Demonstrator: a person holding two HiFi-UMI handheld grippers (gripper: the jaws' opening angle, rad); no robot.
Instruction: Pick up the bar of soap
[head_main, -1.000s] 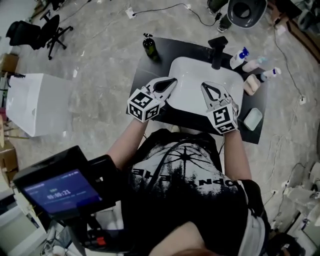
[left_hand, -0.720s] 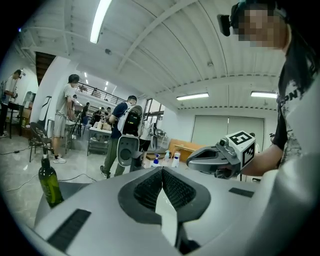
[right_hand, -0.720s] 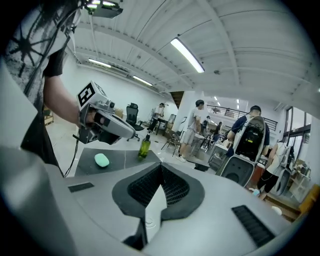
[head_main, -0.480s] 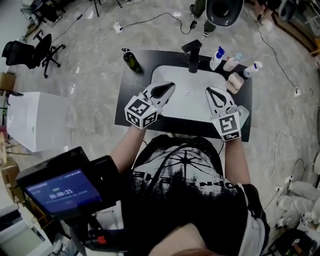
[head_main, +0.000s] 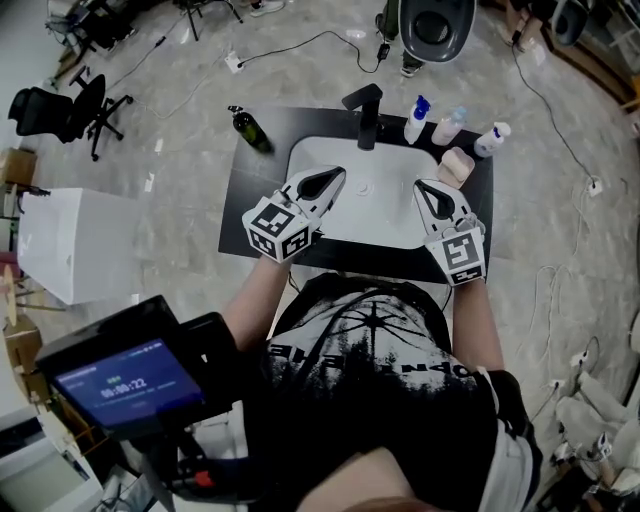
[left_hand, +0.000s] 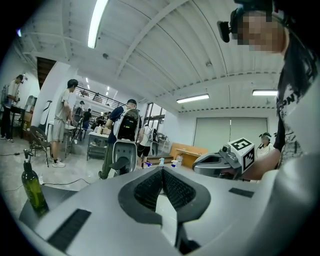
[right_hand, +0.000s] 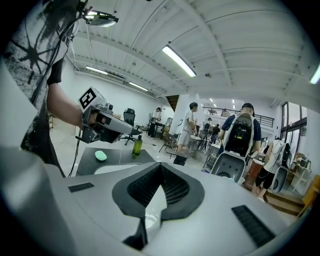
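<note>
A mint-green oval bar of soap (right_hand: 100, 155) lies on the black counter (right_hand: 122, 157), left of the white sink (head_main: 385, 215). It shows only in the right gripper view, below my left gripper (right_hand: 107, 125). In the head view that gripper's marker cube covers that corner. My left gripper (head_main: 335, 172) hovers over the sink's left part, jaws shut and empty. My right gripper (head_main: 422, 186) hovers over the sink's right part, also shut with nothing between the jaws. In their own views the left gripper (left_hand: 161, 170) and the right gripper (right_hand: 161, 166) each show pads meeting.
A black faucet (head_main: 365, 110) stands behind the sink, with spray bottles (head_main: 417, 118) and a beige block (head_main: 457, 165) at the back right. A dark green bottle (head_main: 245, 128) stands at the back left corner. A white box (head_main: 70, 245), a chair and cables are on the floor.
Both grippers, still shut, have moved forward from the sink's front edge to over the basin. The head view has shifted, so the counter sits higher and more central.
</note>
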